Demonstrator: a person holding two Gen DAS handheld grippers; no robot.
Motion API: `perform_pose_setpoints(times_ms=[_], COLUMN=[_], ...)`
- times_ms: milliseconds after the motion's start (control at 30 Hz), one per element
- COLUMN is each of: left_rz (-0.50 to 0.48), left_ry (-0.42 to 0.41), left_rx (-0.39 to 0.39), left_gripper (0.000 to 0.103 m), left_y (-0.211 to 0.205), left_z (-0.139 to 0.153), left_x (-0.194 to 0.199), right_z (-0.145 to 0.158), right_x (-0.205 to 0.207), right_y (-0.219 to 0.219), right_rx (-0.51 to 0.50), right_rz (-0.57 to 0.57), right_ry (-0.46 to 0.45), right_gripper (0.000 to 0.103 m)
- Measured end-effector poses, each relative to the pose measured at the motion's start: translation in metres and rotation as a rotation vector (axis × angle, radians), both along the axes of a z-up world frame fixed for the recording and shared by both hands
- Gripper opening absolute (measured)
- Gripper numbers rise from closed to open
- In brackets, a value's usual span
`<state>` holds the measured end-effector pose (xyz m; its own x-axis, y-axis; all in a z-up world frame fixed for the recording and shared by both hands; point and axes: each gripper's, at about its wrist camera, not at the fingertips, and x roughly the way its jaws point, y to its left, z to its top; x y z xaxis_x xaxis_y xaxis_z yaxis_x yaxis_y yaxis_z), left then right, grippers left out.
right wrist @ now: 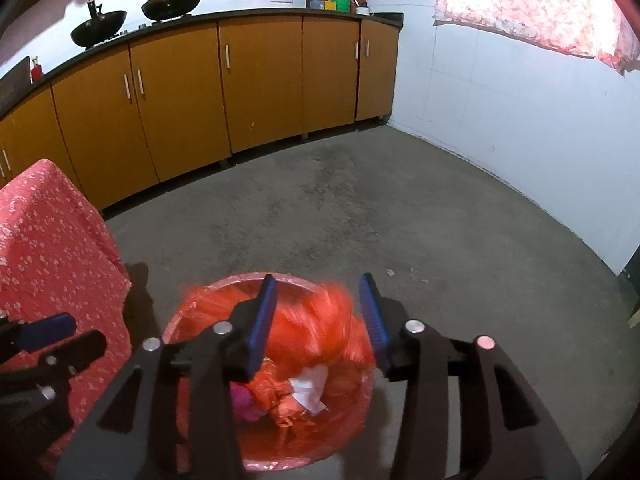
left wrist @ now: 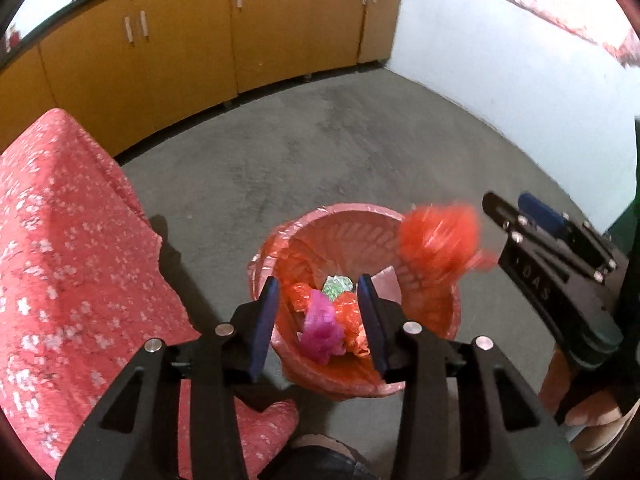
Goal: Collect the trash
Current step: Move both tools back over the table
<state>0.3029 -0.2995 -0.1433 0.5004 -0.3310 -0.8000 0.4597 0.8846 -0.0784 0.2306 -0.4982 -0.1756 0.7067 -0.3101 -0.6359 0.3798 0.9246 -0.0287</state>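
A red bin (left wrist: 348, 224) lined with a red plastic bag stands on the grey floor, and it also shows in the right wrist view (right wrist: 200, 304). Inside lie a pink wad (left wrist: 322, 326), crumpled orange wrappers (left wrist: 350, 316), a green shiny scrap (left wrist: 338, 283) and white paper (right wrist: 310, 390). My left gripper (left wrist: 318, 320) is open and empty right above the bin. My right gripper (right wrist: 318, 322) is open above the bin. A blurred orange plastic wad (right wrist: 316, 332) is loose between its fingers, over the bin's right rim (left wrist: 438, 242).
A table under a pink flowered cloth (left wrist: 60, 248) stands close left of the bin. Orange cabinets (right wrist: 180, 100) with a dark counter and woks run along the back. A white wall (right wrist: 500, 112) bounds the right side. Grey floor (right wrist: 360, 208) lies beyond the bin.
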Motion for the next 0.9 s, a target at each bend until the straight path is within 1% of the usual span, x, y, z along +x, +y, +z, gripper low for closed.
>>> perform_pose_setpoints(times_ms=[233, 333, 400, 533, 567, 633, 733, 900], left_rz=[0.076, 0.109, 0.138, 0.202, 0.231, 0.268, 0.351, 0.504], left_ry=[-0.049, -0.077, -0.106, -0.160, -0.185, -0.214, -0.267, -0.312], left_rx=[-0.059, -0.081, -0.090, -0.086, -0.074, -0.053, -0.008, 0.014], left_gripper=[0.044, 0.047, 0.049, 0.050, 0.052, 0.055, 0.057, 0.062], left_y=[0.036, 0.058, 0.078, 0.124, 0.143, 0.166, 0.219, 0.303], left_z=[0.033, 0.048, 0.060, 0.078, 0.084, 0.090, 0.101, 0.112], left_x=[-0.002, -0.004, -0.006, -0.010, -0.012, -0.015, -0.023, -0.035], right_z=[0.017, 0.029, 0.039, 0.061, 0.066, 0.078, 0.092, 0.110], right_x=[0.001, 0.002, 0.004, 0.011, 0.013, 0.016, 0.021, 0.031], right_y=[0.016, 0.032, 0.050, 0.093, 0.104, 0.133, 0.170, 0.234], right_rx=[-0.007, 0.002, 0.002, 0.020, 0.027, 0.048, 0.079, 0.139], right_rz=[0.026, 0.055, 0.094, 0.189, 0.211, 0.273, 0.354, 0.488], right_ry=[-0.028, -0.046, -0.061, -0.097, -0.104, -0.122, -0.138, -0.147], right_gripper=[0.049, 0.049, 0.049, 0.049, 0.049, 0.049, 0.049, 0.049])
